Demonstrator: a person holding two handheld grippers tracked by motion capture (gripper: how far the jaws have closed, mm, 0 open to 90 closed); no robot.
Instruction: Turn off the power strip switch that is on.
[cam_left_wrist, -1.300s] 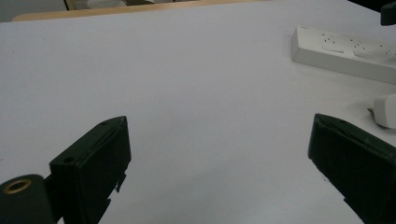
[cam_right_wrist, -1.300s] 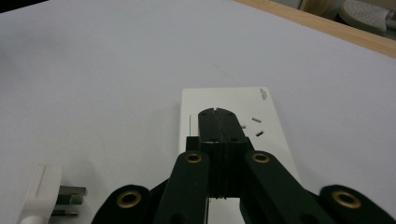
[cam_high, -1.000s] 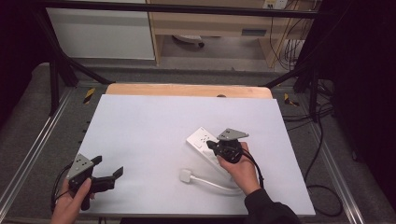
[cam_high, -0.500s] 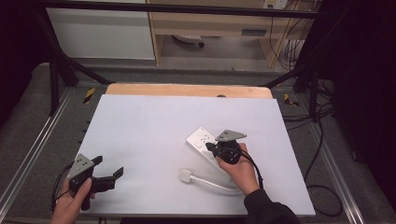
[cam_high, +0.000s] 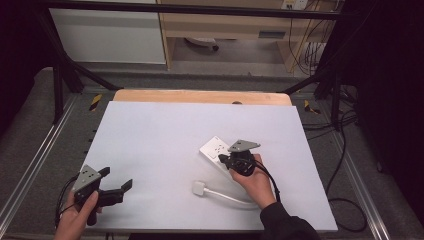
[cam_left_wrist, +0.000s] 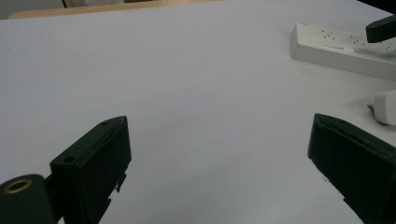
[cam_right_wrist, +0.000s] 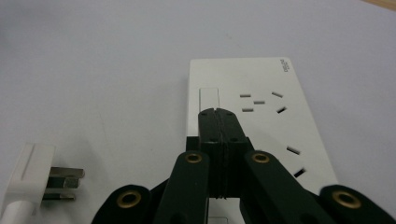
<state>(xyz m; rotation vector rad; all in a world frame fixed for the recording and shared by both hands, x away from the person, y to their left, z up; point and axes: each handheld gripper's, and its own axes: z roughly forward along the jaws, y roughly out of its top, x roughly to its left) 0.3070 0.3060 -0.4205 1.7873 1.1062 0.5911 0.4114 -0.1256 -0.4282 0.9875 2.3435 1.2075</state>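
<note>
A white power strip (cam_high: 214, 148) lies right of the table's middle, its white cable (cam_high: 227, 196) curling forward to a loose white plug (cam_high: 199, 188). My right gripper (cam_high: 223, 160) is shut with nothing between its jaws, its tip low over the strip. In the right gripper view the closed tip (cam_right_wrist: 217, 116) sits just below the strip's rocker switch (cam_right_wrist: 208, 99), beside the sockets of the power strip (cam_right_wrist: 275, 79); the plug (cam_right_wrist: 32, 179) lies at lower left with its prongs showing. My left gripper (cam_high: 116, 178) is held open near the front left, empty (cam_left_wrist: 219, 154).
The white table top (cam_high: 165, 130) has a wooden strip along its far edge (cam_high: 200, 96). In the left gripper view the power strip (cam_left_wrist: 336, 46), the plug (cam_left_wrist: 385, 107) and the other gripper's tip (cam_left_wrist: 380, 28) lie at the far right.
My right gripper has shifted slightly left over the power strip, still shut. The left gripper has barely moved and stays open.
</note>
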